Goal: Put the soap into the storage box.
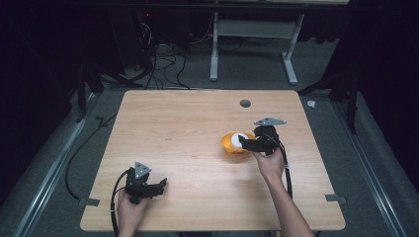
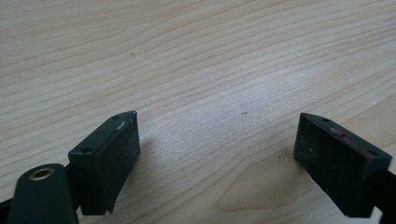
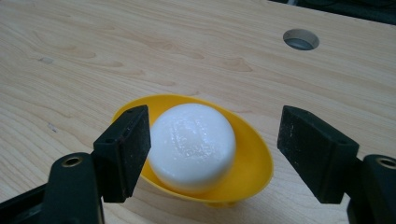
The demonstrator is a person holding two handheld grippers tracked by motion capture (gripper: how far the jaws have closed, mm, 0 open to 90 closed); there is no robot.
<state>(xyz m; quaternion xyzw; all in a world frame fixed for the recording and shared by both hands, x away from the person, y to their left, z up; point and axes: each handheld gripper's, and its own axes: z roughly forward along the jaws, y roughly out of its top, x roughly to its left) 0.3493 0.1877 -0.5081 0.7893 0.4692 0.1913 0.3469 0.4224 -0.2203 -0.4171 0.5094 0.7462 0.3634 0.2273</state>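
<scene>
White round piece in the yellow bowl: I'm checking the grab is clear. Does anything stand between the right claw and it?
Nothing visible does. The white round piece sits in the yellow bowl, between the open jaws of the right claw.

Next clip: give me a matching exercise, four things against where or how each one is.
Things:
1. white puck
2. yellow bowl
3. round hole
4. left gripper

Places or states:
A. near the far edge of the table
B. jaws open over bare wood
C. lies in the bowl
D. stands on the table, holding the puck

Pairs: 1-C, 2-D, 3-A, 4-B
</scene>
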